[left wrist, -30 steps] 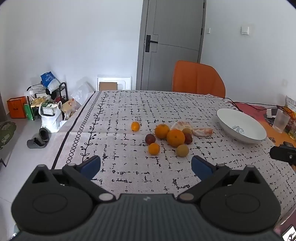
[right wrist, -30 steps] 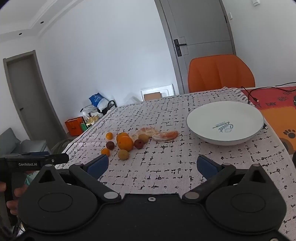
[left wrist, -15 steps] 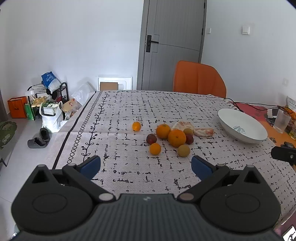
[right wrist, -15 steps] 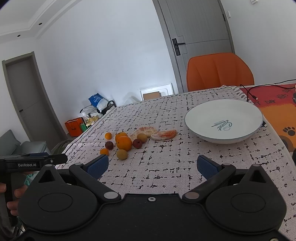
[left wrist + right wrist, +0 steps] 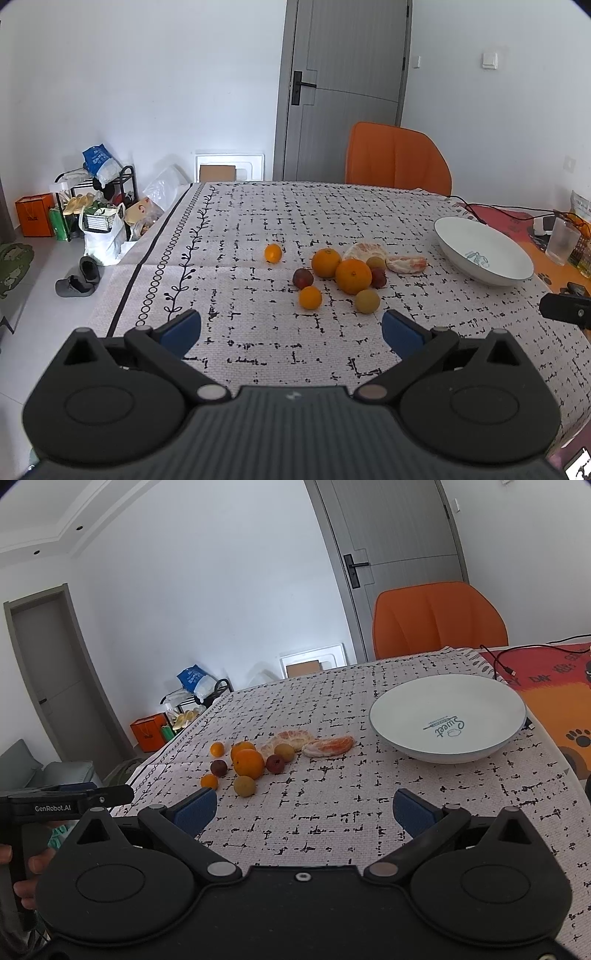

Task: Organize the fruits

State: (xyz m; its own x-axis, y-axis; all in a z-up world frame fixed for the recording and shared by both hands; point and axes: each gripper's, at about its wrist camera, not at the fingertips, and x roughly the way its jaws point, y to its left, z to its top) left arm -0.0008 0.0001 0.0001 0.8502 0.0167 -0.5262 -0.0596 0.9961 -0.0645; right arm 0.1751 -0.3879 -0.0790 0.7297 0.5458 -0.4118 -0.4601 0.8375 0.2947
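Observation:
Several fruits lie clustered on the patterned tablecloth (image 5: 258, 332): a large orange (image 5: 353, 276), a second orange (image 5: 325, 262), small oranges (image 5: 310, 297) (image 5: 273, 253), dark red plums (image 5: 303, 278), a yellow-green fruit (image 5: 367, 301), and peeled citrus pieces (image 5: 406, 264). The empty white bowl (image 5: 484, 251) (image 5: 447, 716) stands to their right. My left gripper (image 5: 291, 332) hangs open above the near cloth, short of the fruits. Open as well, my right gripper (image 5: 303, 812) hovers near the cloth with the large orange (image 5: 248, 763) ahead to its left.
An orange chair (image 5: 397, 155) stands at the table's far side before a grey door. A glass (image 5: 561, 240), cables and an orange mat sit right of the bowl. Bags, a rack and shoes (image 5: 79, 280) clutter the floor at left.
Both grippers have drifted slightly forward toward the table; the fruits and bowl sit a little nearer in view. Both stay open and hold nothing.

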